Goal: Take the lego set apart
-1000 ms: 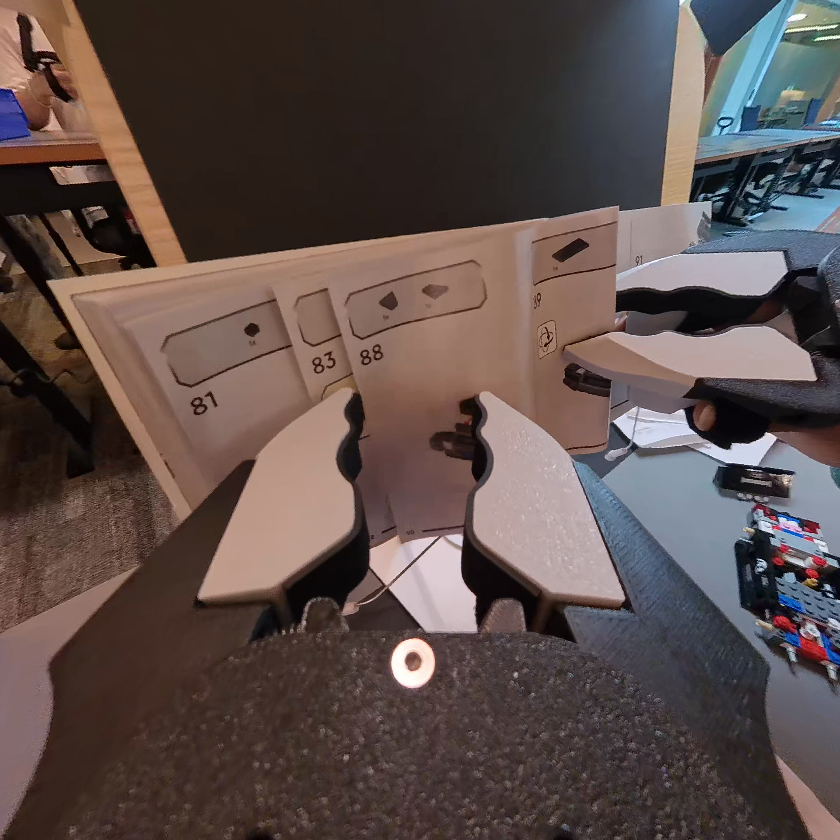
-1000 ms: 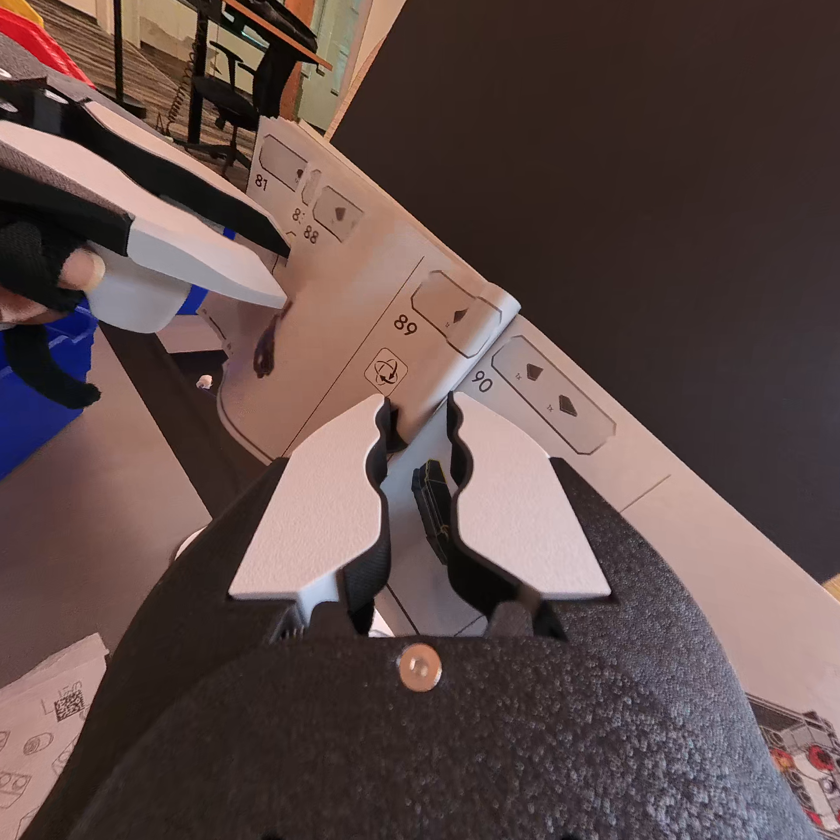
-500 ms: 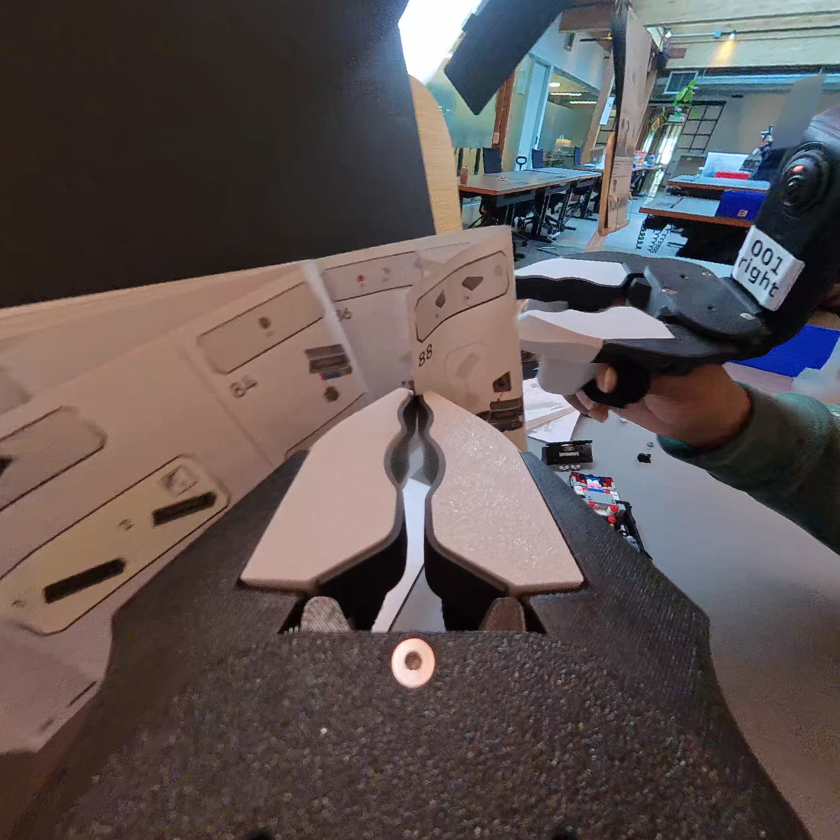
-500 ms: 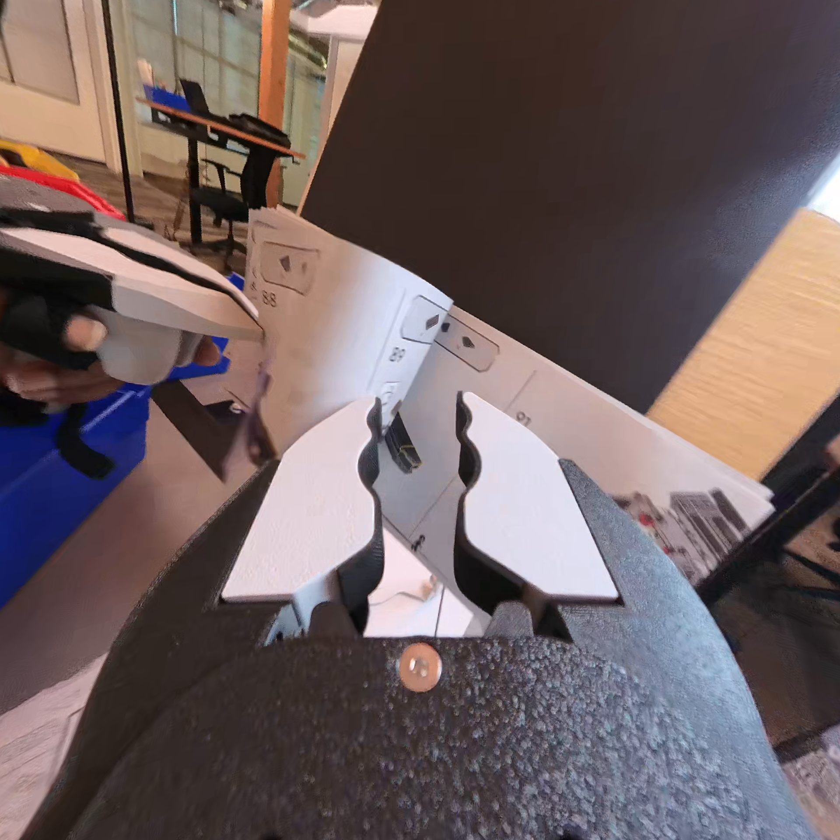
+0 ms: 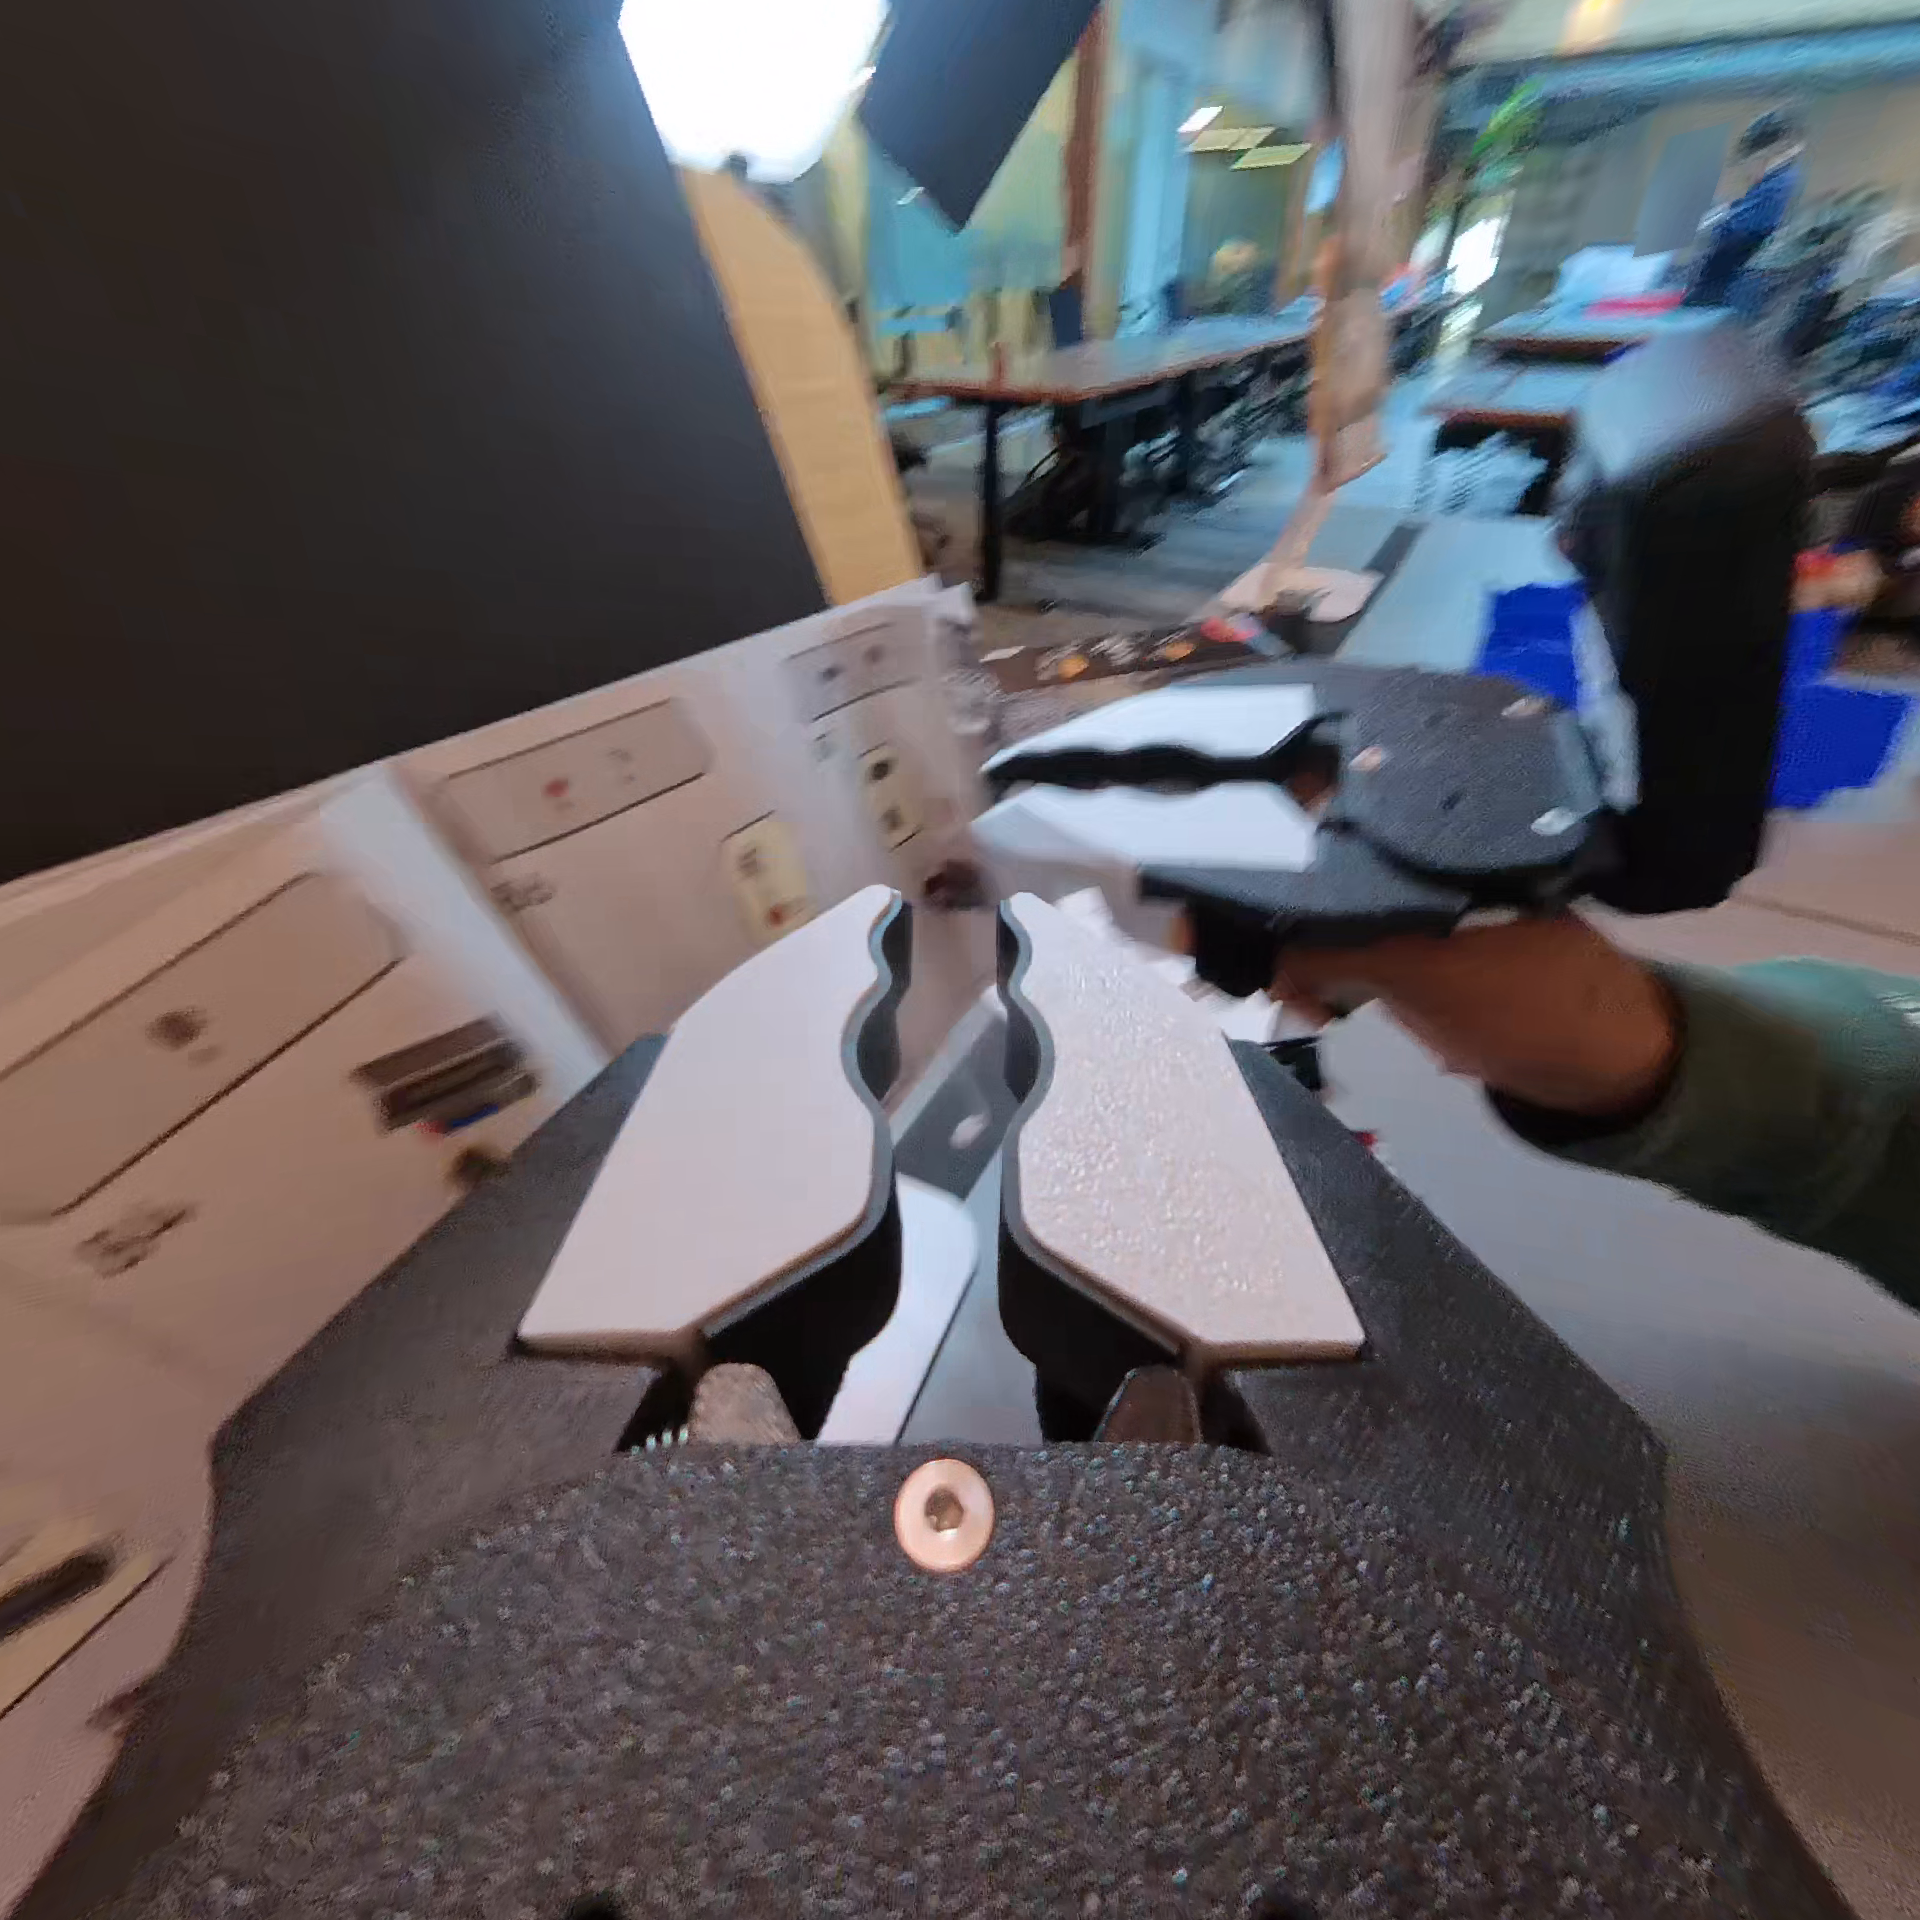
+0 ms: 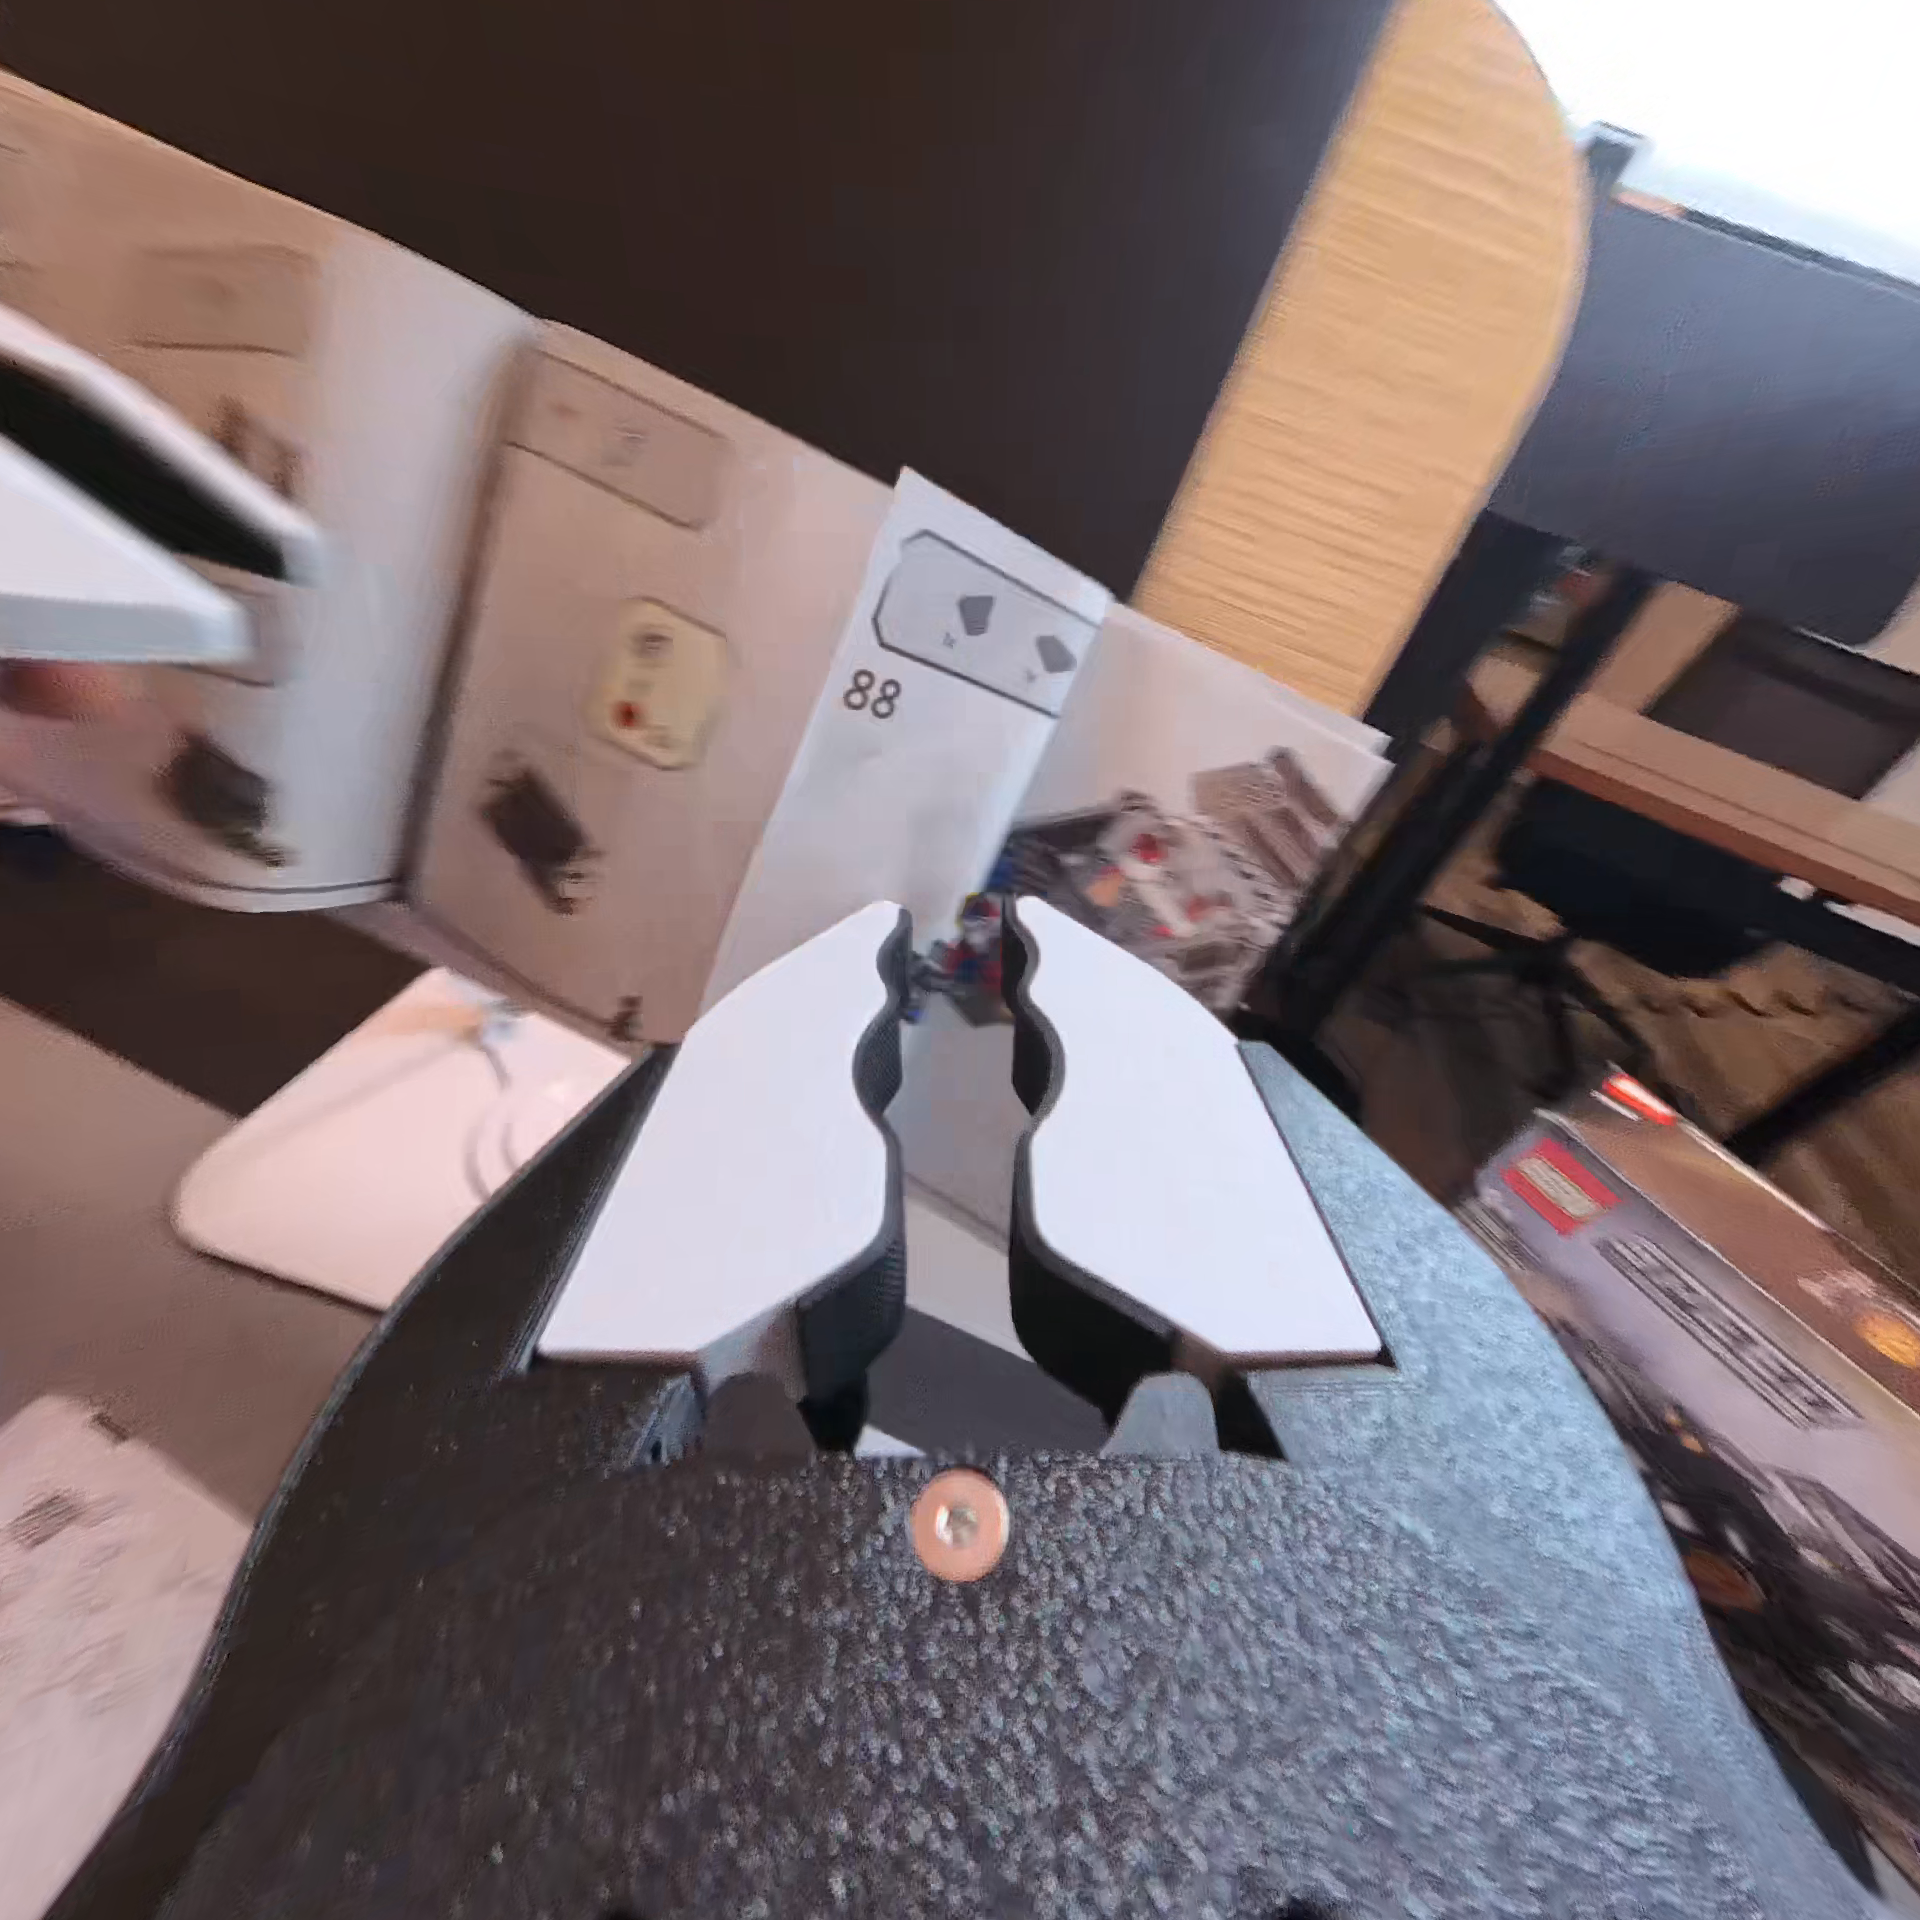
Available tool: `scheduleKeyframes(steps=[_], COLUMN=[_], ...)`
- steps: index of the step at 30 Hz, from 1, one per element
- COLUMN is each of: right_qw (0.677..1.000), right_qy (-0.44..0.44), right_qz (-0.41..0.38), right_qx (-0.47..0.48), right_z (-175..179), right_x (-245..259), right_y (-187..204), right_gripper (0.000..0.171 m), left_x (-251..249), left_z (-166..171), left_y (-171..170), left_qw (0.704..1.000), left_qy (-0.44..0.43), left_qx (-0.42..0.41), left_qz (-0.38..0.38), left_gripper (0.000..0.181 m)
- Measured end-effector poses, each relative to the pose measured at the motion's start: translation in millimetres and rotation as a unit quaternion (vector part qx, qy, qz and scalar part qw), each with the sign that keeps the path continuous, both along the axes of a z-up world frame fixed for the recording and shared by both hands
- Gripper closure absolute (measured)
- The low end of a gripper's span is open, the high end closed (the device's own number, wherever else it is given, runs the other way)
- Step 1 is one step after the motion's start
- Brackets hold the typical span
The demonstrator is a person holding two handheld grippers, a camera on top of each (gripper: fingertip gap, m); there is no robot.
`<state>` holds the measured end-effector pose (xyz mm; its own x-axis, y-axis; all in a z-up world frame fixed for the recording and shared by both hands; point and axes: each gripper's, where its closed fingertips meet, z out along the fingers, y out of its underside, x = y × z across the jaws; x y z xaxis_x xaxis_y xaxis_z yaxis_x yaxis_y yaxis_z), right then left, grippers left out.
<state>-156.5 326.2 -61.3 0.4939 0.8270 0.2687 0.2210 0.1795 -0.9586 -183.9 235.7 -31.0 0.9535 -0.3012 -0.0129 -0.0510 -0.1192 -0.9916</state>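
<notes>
While the left hand-held gripper [image 5: 948,914] and right hand-held gripper [image 6: 956,925] hover slightly spread and empty before the propped instruction booklet [image 5: 582,831], the lego set is too blurred to place, and dismantling looks barely begun.

Dark panel [image 5: 364,364], distant wooden desks [image 5: 1122,358]

Booklet [image 6: 665,644] upright before the dark panel [image 6: 935,260]; loose page [image 6: 914,748] right of it; white pad [image 6: 384,1132] below
</notes>
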Motion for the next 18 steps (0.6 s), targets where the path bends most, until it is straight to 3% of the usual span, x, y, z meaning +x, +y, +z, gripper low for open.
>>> scheduleKeyframes(steps=[4,7,9,12,15,18], right_qw=[0.996,0.992,0.986,0.981,0.986,0.981], right_qy=[0.059,0.113,0.125,0.073,0.01,0.08], right_qz=[-0.06,-0.028,0.019,0.095,0.076,0.047], right_qx=[-0.024,0.048,0.108,0.154,0.149,0.168], right_z=[16.7,50.0,65.4,54.0,27.5,53.4], right_x=[29.6,38.6,33.3,0.4,-27.1,-12.0], right_y=[22.1,-17.3,-60.4,-117.7,-117.6,-121.6], right_gripper=[0.148,0.149,0.158,0.169,0.17,0.169], left_x=[-46.5,-58.8,-62.3,-64.6,-67.5,-68.2], left_z=[-30.3,-36.7,-39.5,-44.3,-45.5,-45.6], left_y=[0.1,4.5,8.5,14.3,16.6,17.0], left_qw=[0.985,0.972,0.964,0.956,0.953,0.956], left_qy=[0.109,0.171,0.196,0.215,0.225,0.212], left_qx=[-0.069,-0.07,-0.074,-0.082,-0.081,-0.085], left_qz=[0.111,0.148,0.165,0.179,0.187,0.187], left_gripper=[0.165,0.17,0.174,0.178,0.179,0.181])
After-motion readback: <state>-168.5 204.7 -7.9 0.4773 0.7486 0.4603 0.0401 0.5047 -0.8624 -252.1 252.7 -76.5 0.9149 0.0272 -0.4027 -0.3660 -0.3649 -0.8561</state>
